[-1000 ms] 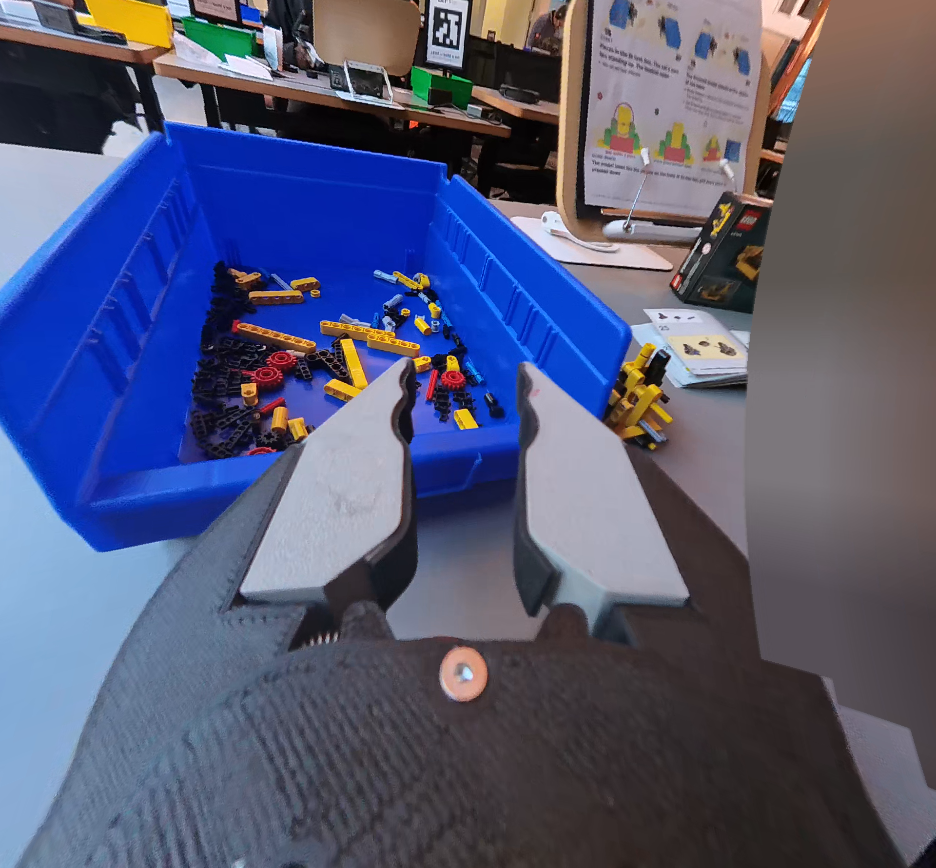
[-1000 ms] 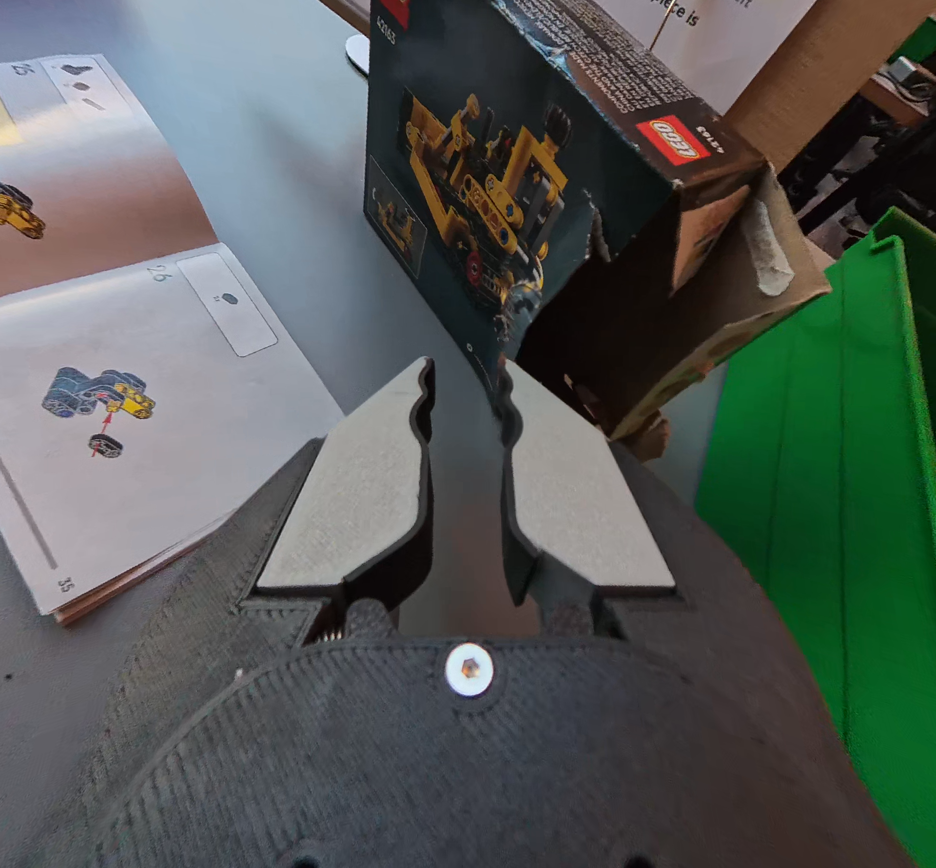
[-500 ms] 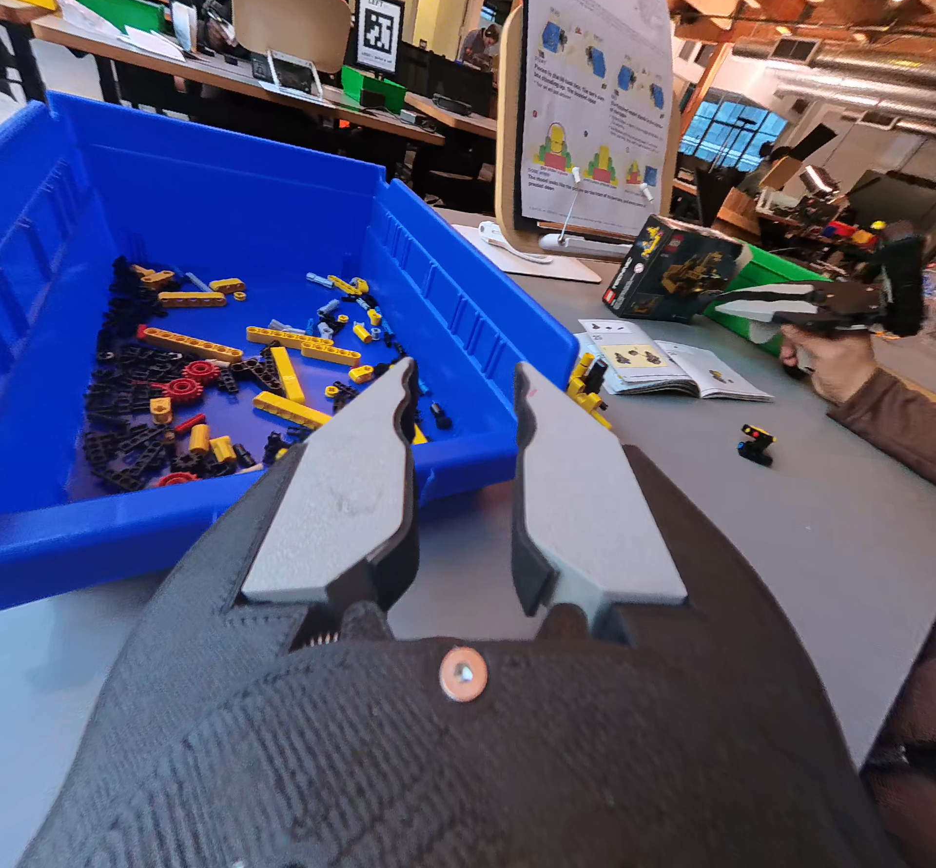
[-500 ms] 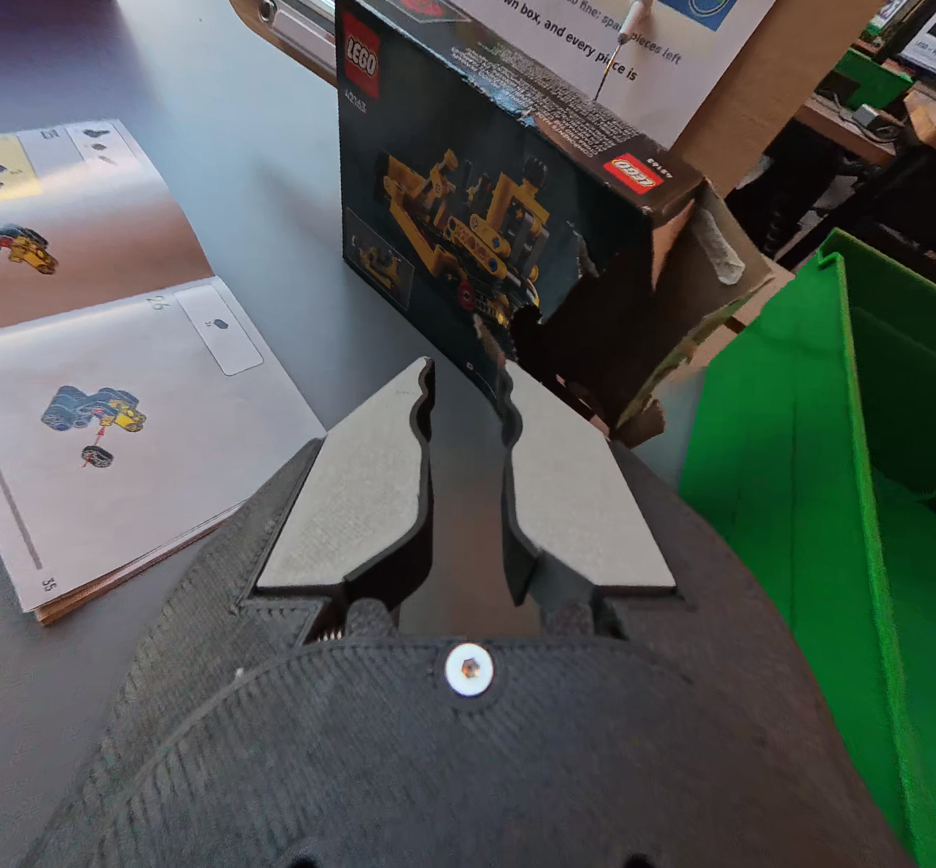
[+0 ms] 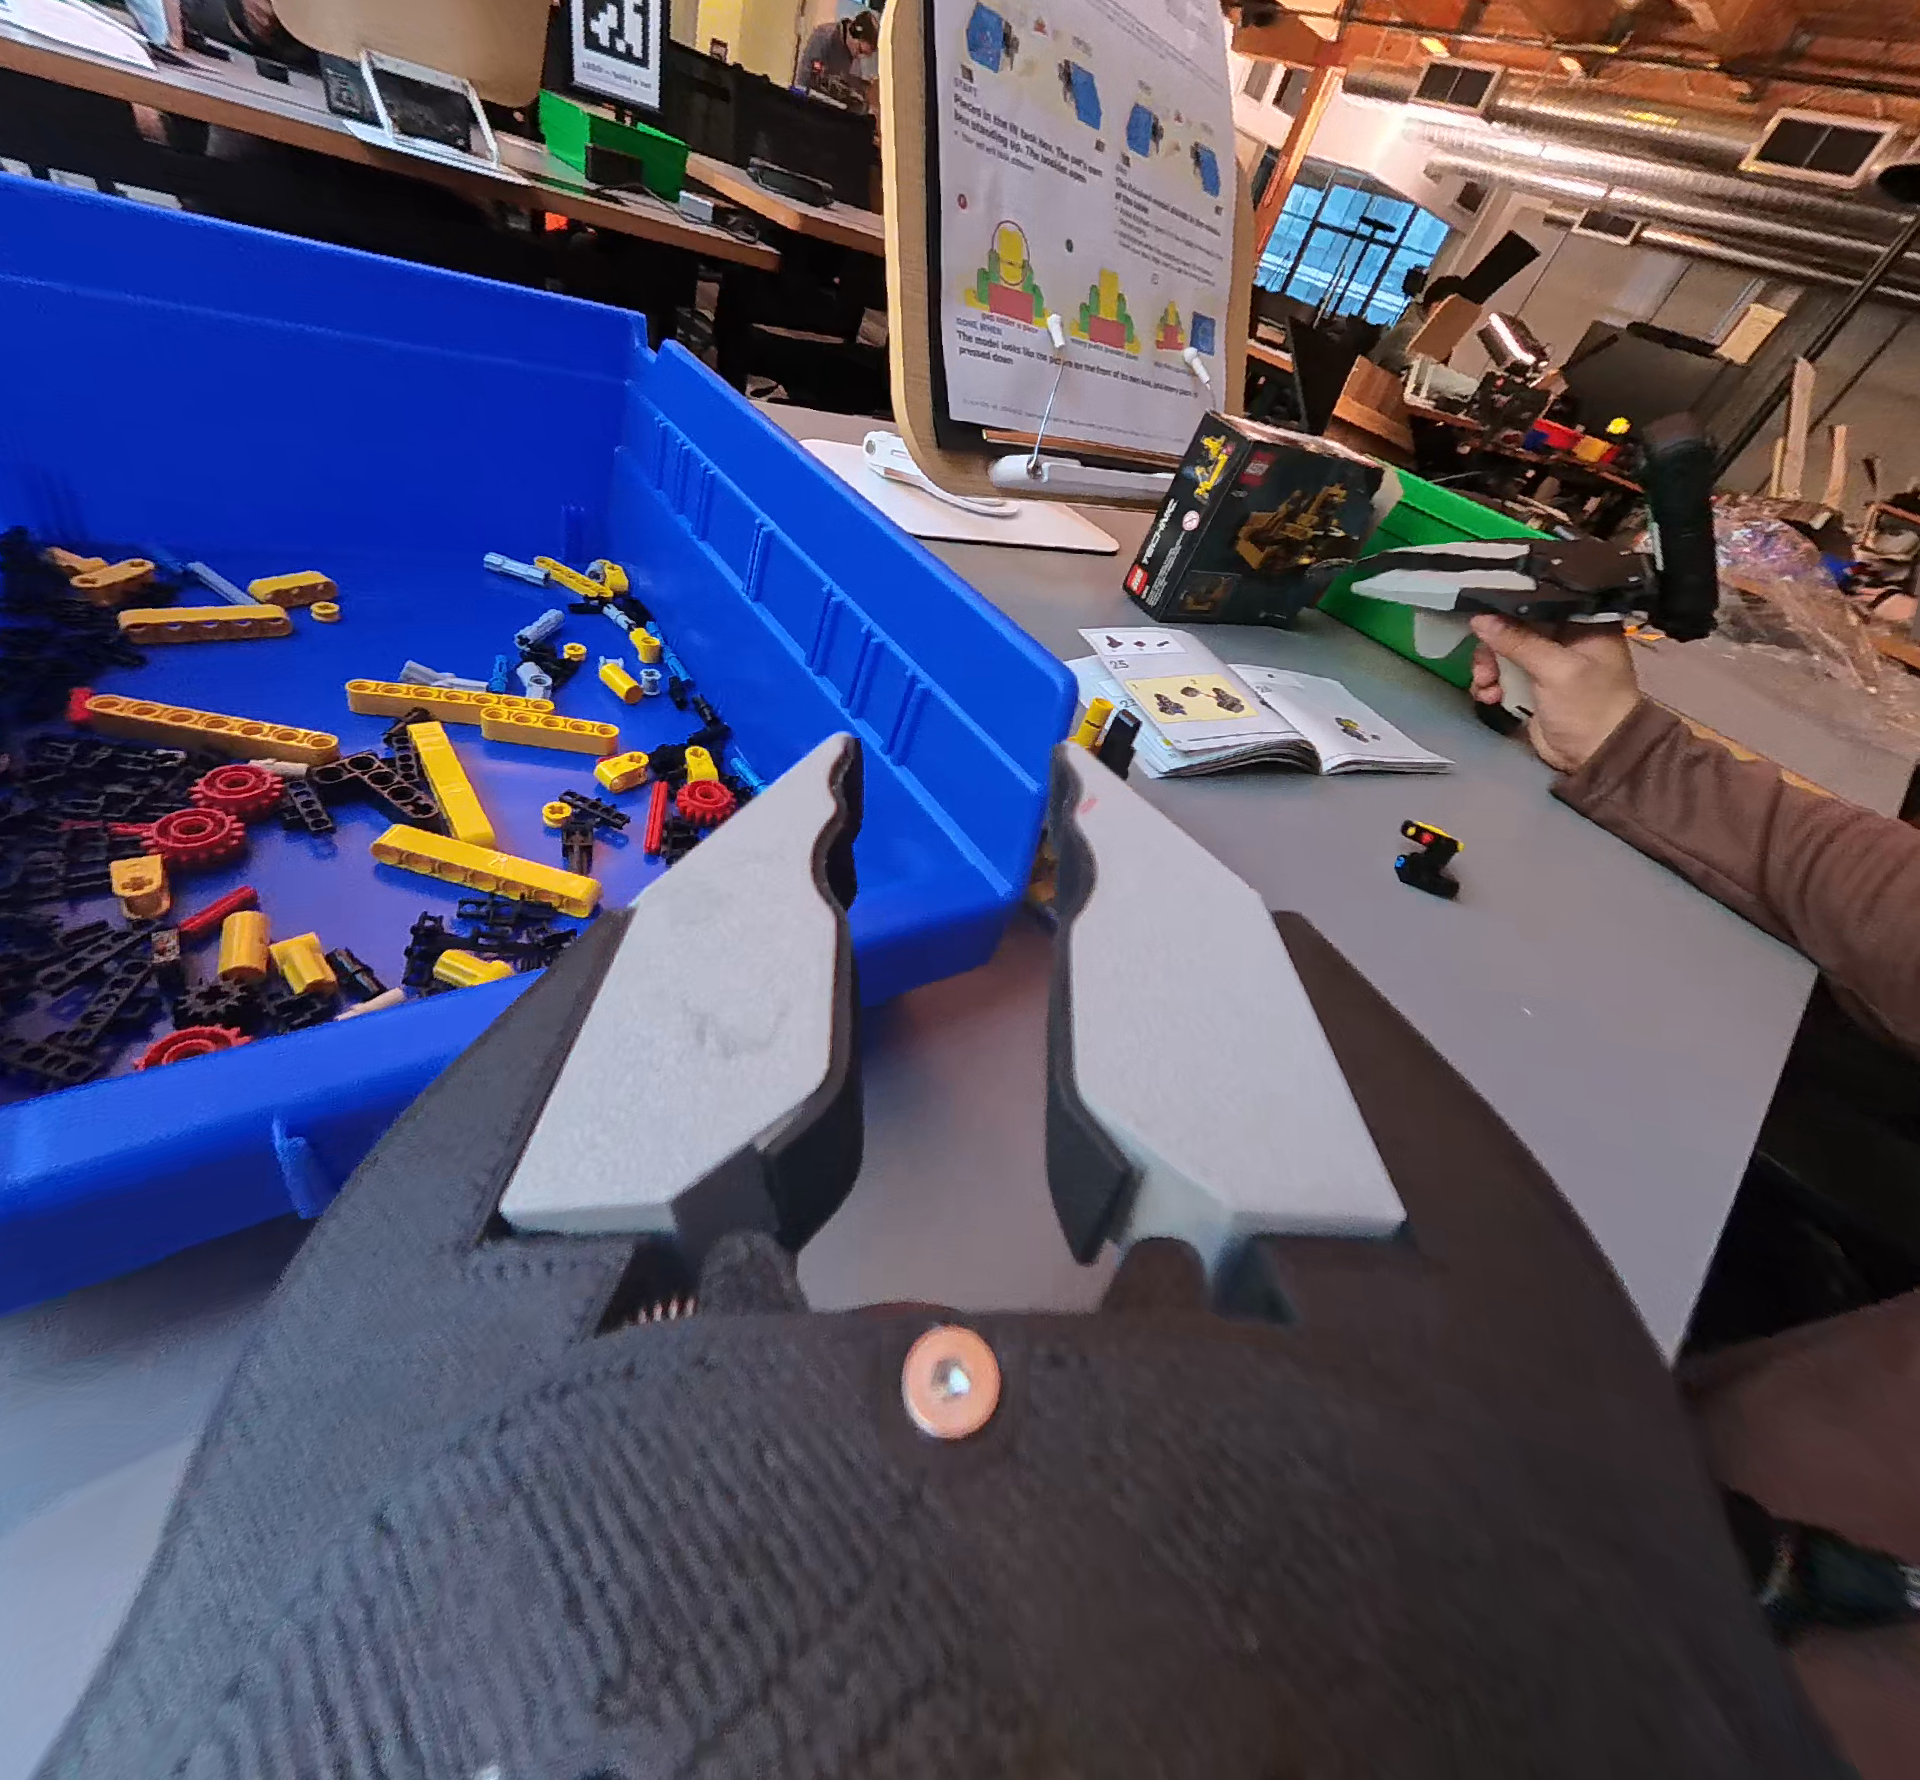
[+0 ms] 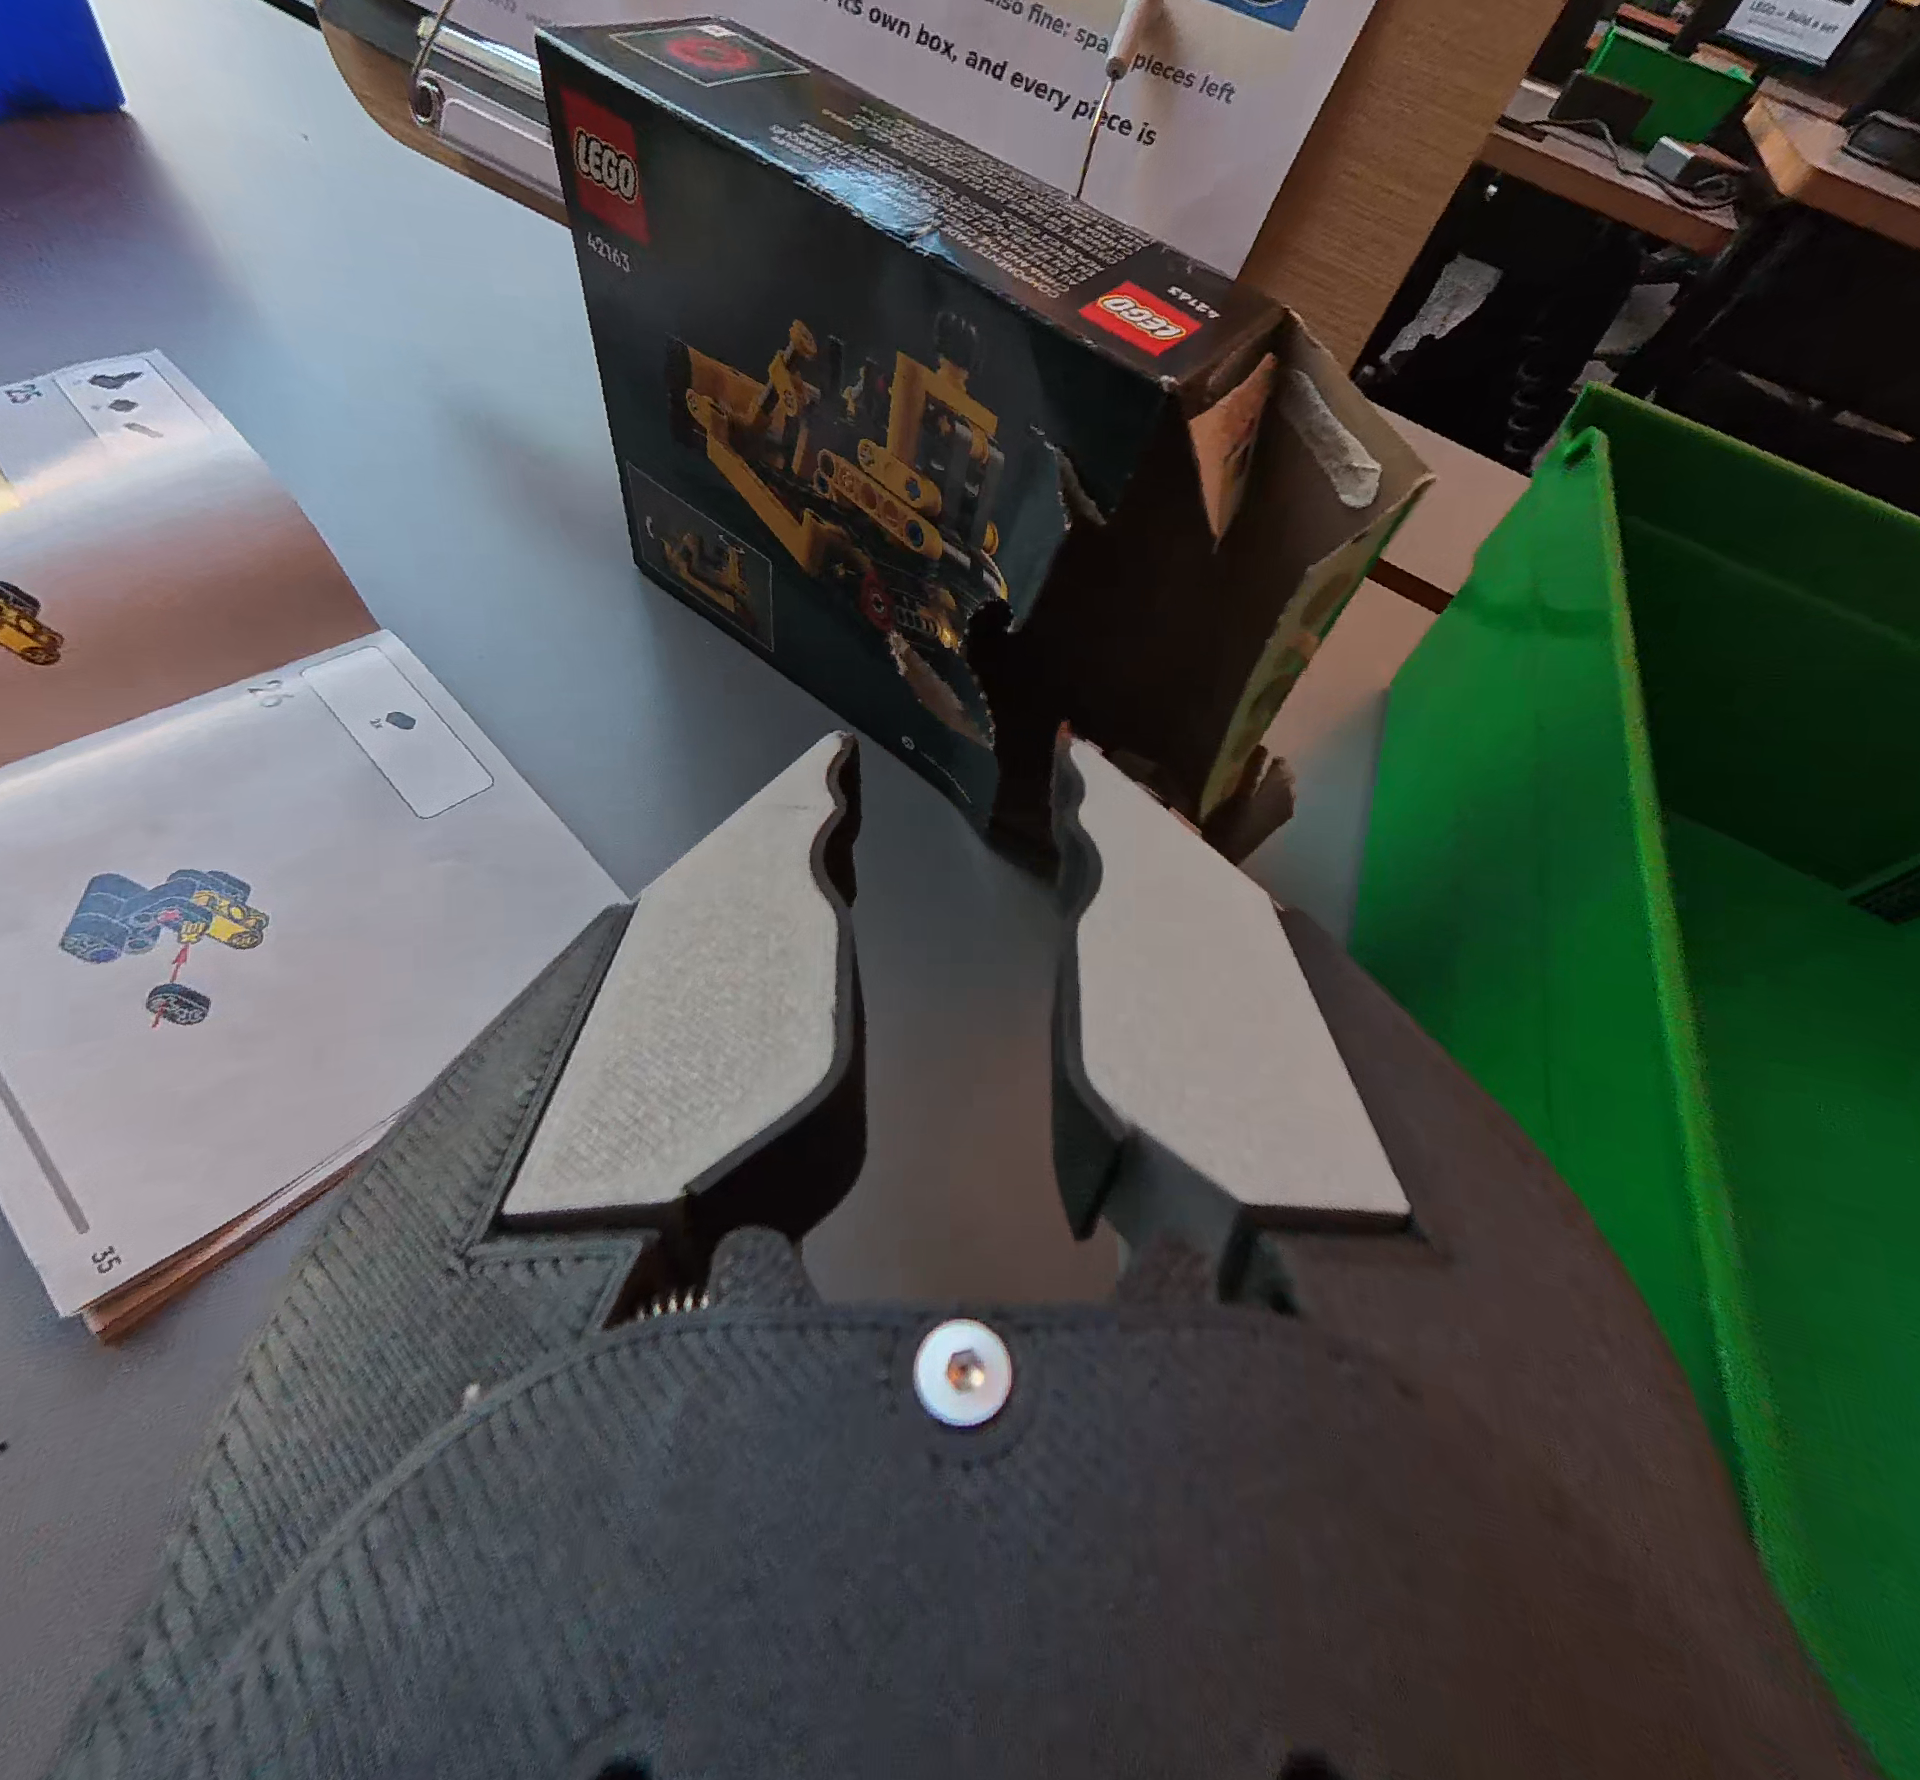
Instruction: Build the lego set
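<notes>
Left hand-held gripper (image 5: pixel 951 831) open and empty, hovering low over the bench (image 5: pixel 1558 982) at the near right corner of the blue bin (image 5: pixel 914 702). Right hand-held gripper (image 6: pixel 956 795) likewise open, nothing between the fingers, aimed at the set's box (image 6: pixel 852 442) with the green bin (image 6: pixel 1621 899) on its right and the open booklet (image 6: pixel 260 899) on its left.

Loose parts (image 5: pixel 447 785) all lying in the blue bin, ahead and to the left of the left hand-held gripper: yellow beams, red gears, black connectors, spread flat on the bin floor. Longest yellow beams mostly lying left to right, roughly across the gripper's line of approach. Partly built yellow piece (image 5: pixel 1091 722) just past the bin's right wall, mostly hidden behind the bin and the right finger. Small black piece (image 5: pixel 1429 860) alone on the bench, to the right of the left gripper and nearer the right arm.

Probably early to mid build, with most parts still unsorted in the bin. Left side clearly the nearer for any pick from the bin: a swing left and over the low front wall needed, then a descent with fingers straddling a beam's short width. Right side well apart from the bin, better placed for the booklet or the small black piece. Risk: crowded parts, so a neighbour likely nudged or caught in the pinch.
</notes>
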The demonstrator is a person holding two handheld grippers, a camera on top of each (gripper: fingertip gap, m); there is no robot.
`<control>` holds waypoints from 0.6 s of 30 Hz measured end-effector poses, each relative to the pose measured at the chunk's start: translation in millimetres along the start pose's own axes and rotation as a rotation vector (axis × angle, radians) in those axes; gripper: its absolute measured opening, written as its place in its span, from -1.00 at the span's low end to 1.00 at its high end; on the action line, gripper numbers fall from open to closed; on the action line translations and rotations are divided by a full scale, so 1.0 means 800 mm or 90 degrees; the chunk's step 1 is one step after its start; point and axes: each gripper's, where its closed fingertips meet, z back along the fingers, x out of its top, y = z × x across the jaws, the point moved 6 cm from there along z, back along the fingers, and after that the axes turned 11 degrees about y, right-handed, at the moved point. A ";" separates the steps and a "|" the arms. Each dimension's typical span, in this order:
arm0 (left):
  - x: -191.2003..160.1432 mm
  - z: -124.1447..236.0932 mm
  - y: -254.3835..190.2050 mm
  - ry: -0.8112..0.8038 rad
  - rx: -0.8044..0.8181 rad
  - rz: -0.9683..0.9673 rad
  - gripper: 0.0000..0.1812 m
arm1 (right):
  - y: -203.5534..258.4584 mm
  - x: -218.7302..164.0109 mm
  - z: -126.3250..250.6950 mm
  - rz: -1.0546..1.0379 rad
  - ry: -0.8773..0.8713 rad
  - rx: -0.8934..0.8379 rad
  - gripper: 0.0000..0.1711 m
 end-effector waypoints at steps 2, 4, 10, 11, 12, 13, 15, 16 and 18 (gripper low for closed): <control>0.000 0.003 0.002 -0.008 -0.010 0.017 -0.64 | -0.004 0.000 0.003 -0.018 -0.010 -0.003 -0.61; 0.000 0.008 0.006 -0.019 -0.024 0.048 -0.64 | -0.009 -0.001 0.004 -0.039 -0.016 0.004 -0.61; 0.002 0.038 0.016 -0.088 -0.023 0.085 -0.64 | -0.007 0.000 0.002 -0.010 -0.011 -0.008 -0.62; 0.002 0.041 0.018 -0.093 -0.020 0.086 -0.64 | -0.006 0.000 0.000 -0.004 -0.003 -0.015 -0.62; 0.002 0.042 0.019 -0.093 -0.023 0.087 -0.64 | -0.006 0.000 -0.001 -0.001 0.000 -0.022 -0.63; 0.001 0.043 0.020 -0.090 -0.029 0.090 -0.64 | -0.005 0.001 -0.003 0.001 0.000 -0.026 -0.63; 0.001 0.041 0.021 -0.085 -0.039 0.099 -0.63 | -0.003 0.004 -0.007 -0.001 0.001 -0.022 -0.63; 0.000 0.040 0.021 -0.080 -0.043 0.102 -0.63 | -0.002 0.005 -0.009 -0.001 0.003 -0.021 -0.63; 0.000 0.038 0.022 -0.076 -0.051 0.109 -0.63 | 0.000 0.006 -0.012 0.002 0.007 -0.023 -0.63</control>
